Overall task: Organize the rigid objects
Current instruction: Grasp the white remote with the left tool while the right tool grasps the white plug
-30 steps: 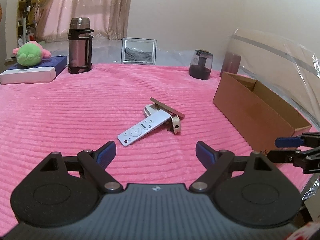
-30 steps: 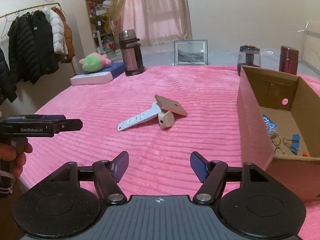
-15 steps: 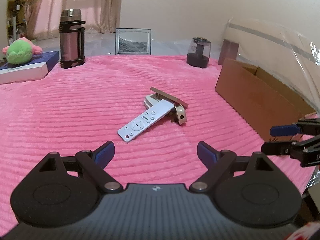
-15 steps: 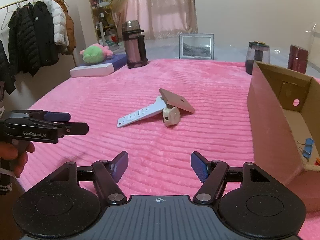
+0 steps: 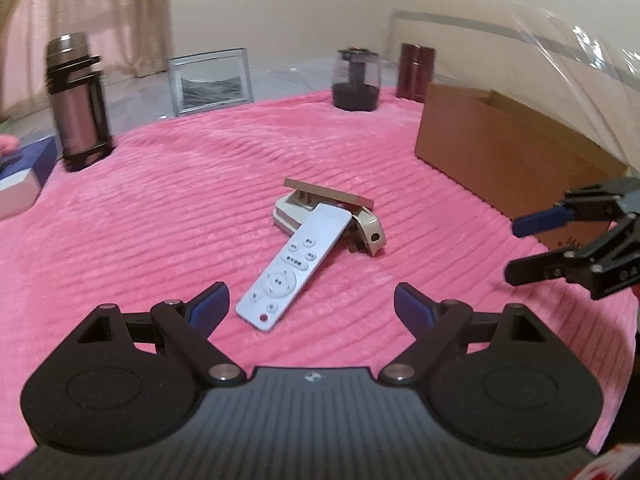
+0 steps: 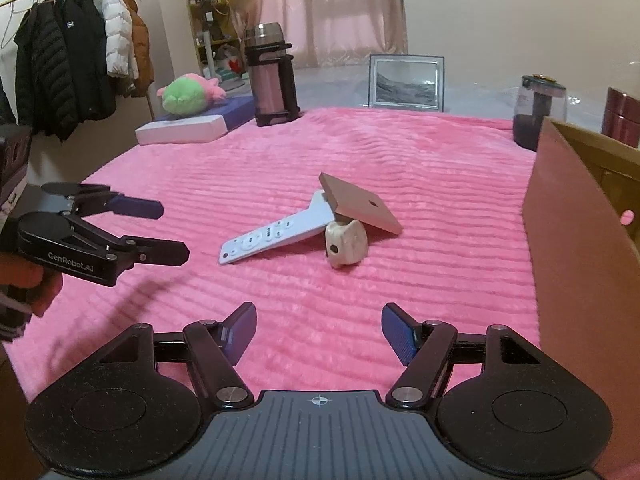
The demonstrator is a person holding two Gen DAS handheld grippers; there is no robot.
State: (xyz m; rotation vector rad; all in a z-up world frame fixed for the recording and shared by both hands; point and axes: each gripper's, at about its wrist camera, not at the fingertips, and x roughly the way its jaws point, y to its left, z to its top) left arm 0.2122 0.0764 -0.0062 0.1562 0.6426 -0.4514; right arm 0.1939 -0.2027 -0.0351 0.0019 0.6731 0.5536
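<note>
A white remote control lies on the pink ribbed blanket, its far end propped on a cream device that carries a tan flat board. My left gripper is open just short of the remote's near end, nothing between its fingers. My right gripper is open too, a little short of the cream device. Each gripper shows at the edge of the other's view: the left gripper and the right gripper.
An open cardboard box stands to the right. At the back are a steel thermos, a framed picture, a dark jar and a maroon cup. A green plush toy lies on flat boxes; coats hang left.
Both grippers have moved forward and down toward the pile, so the remote and device look larger and closer. The left gripper has also rolled. Neither holds anything.
</note>
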